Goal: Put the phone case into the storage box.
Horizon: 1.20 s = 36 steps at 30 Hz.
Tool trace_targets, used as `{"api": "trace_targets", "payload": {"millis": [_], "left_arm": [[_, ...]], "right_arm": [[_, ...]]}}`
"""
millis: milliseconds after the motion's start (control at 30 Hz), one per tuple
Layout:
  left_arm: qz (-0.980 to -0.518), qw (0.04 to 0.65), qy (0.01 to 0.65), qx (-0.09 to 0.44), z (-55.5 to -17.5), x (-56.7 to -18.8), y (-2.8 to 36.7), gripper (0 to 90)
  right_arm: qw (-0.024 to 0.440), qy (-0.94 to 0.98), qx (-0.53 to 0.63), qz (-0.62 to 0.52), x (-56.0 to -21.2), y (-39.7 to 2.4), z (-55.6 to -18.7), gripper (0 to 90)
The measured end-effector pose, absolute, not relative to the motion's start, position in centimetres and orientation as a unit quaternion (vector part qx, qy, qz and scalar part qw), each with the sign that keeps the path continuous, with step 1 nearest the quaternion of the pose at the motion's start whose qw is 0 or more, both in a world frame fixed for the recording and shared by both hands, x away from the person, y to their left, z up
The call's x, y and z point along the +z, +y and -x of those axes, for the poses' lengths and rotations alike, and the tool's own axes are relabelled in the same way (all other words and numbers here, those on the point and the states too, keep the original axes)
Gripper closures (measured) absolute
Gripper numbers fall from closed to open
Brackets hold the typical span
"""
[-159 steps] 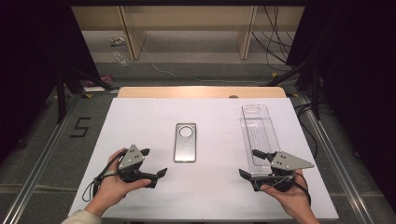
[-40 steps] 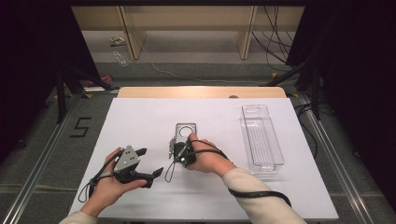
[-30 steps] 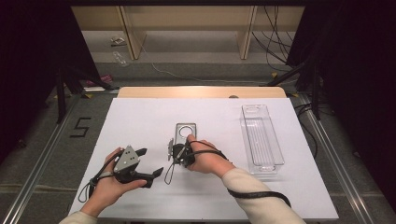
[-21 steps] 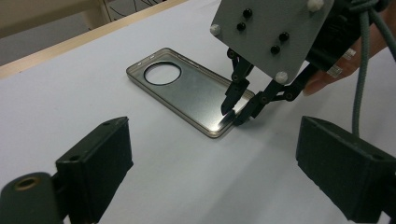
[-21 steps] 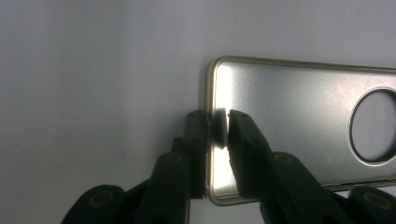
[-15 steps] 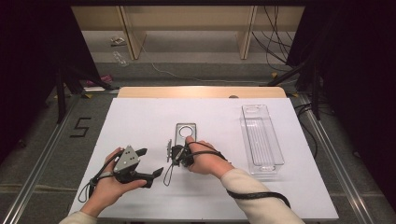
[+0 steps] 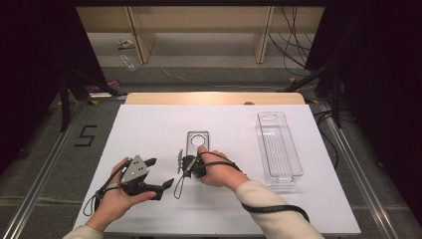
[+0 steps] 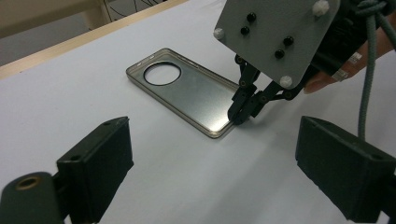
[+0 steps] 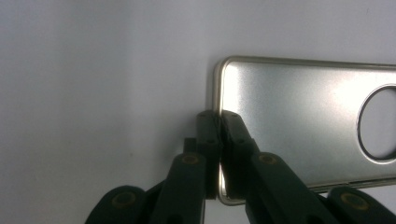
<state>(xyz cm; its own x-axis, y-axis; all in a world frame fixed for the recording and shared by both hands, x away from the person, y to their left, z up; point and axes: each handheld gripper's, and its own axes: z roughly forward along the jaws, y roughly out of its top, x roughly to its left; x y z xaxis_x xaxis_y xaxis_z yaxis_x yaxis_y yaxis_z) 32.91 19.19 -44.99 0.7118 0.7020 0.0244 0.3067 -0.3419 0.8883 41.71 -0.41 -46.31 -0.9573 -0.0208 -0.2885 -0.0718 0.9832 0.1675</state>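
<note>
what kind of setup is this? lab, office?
Most likely a lab recording bench, not an office. A white table sits inside a dark frame with black curtains, loose cables trail on the floor behind it, and a number 5 is marked on the floor beside the table.

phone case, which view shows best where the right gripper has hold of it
The right gripper view: the right gripper is shut on the phone case rim at its short end. The left gripper view shows it from the side; in the high view the hand hides the contact.

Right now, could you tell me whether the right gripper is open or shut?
Shut: the right gripper pinches the phone case's short-end rim.
</note>
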Motion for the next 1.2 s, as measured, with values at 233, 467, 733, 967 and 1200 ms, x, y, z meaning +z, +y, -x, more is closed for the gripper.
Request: {"api": "trace_targets", "payload": {"millis": [233,467,733,967,1200], "left_arm": [[-0.793,0.476,0.319,0.207,-32.9,-45.0,19.2,10.7],[-0.792,0.476,0.321,0.208,-32.9,-45.1,19.2,10.9],[-0.792,0.475,0.323,0.207,-33.0,-45.1,19.3,11.3],[-0.792,0.475,0.324,0.207,-33.0,-45.2,19.4,11.6],[-0.791,0.474,0.326,0.208,-33.0,-45.2,19.4,11.8]], "right_arm": [[0.152,0.983,0.098,0.023,-46.3,-0.8,-41.7,88.6],[0.162,0.981,0.11,0.016,-46.0,-1.2,-41.6,89.1],[0.176,0.976,0.126,0.008,-45.4,-2.0,-41.3,89.2],[0.185,0.971,0.15,0.001,-45.3,-2.9,-41.0,89.2],[0.189,0.968,0.164,-0.008,-45.2,-3.9,-40.7,89.2]]}}
